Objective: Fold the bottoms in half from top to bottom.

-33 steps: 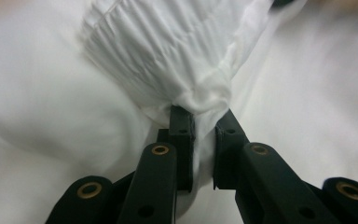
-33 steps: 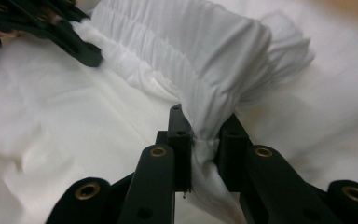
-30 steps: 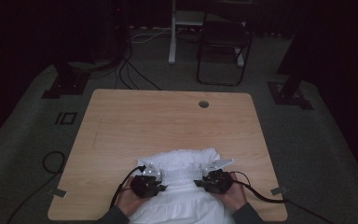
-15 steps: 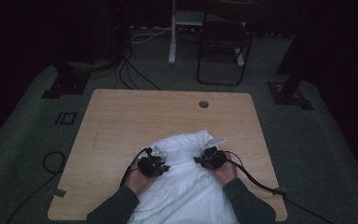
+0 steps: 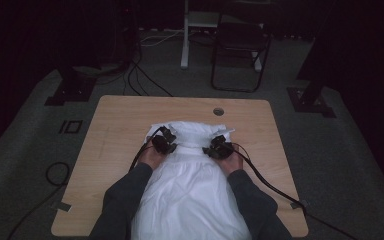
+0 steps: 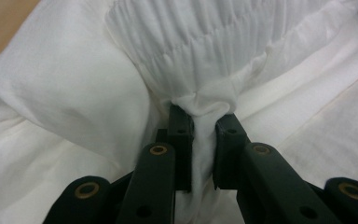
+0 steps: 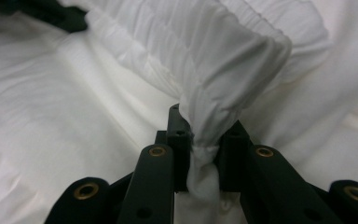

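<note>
White garment on wooden table, gathered hem pinched

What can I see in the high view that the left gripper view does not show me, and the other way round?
High view: the whole light wooden table, both hands, the right gripper and a dark folding chair behind.
Left gripper view: the left gripper with its jaws clamped on a bunched fold beside a gathered, ribbed band.
Both: the white cloth garment on the table.
</note>
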### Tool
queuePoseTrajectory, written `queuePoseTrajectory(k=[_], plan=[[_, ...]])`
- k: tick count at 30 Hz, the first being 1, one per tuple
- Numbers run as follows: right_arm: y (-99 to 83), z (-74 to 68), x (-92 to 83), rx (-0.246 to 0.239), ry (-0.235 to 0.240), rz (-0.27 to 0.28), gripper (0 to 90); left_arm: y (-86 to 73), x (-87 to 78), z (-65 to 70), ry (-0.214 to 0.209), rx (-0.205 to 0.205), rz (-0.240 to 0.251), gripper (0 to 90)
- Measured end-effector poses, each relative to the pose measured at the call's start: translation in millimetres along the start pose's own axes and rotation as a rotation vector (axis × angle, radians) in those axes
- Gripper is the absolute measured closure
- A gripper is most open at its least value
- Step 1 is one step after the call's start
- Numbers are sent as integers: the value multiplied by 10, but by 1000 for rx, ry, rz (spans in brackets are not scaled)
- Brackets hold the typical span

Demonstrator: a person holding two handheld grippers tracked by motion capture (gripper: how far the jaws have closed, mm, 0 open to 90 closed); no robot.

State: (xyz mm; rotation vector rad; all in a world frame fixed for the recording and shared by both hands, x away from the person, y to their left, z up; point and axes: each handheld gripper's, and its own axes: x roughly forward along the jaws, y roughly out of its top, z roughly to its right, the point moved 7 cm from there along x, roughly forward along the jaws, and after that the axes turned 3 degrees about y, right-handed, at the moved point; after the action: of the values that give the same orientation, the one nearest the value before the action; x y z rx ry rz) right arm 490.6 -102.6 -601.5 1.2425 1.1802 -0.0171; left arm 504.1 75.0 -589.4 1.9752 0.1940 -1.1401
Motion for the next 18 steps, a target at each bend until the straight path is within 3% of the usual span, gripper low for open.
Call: queuePoseTrajectory(k=[3, 5, 8, 10, 13, 18], plan=[[100, 170, 54, 32, -33, 4, 784, 113, 84, 0, 58, 1, -6, 808], [141, 241, 81, 54, -31, 14, 784, 144, 109, -1, 85, -3, -12, 814], [132, 277, 70, 110, 26, 32, 787, 135, 92, -17, 39, -62, 1, 824], [123, 259, 40, 109, 34, 38, 796, 134, 30, -32, 11, -87, 20, 832], [170, 201, -79, 76, 36, 67, 801, 194, -186, -55, -10, -105, 98, 838], [347, 19, -631, 2, 76, 181, 802, 307, -778, 25, -78, -133, 261, 837]])
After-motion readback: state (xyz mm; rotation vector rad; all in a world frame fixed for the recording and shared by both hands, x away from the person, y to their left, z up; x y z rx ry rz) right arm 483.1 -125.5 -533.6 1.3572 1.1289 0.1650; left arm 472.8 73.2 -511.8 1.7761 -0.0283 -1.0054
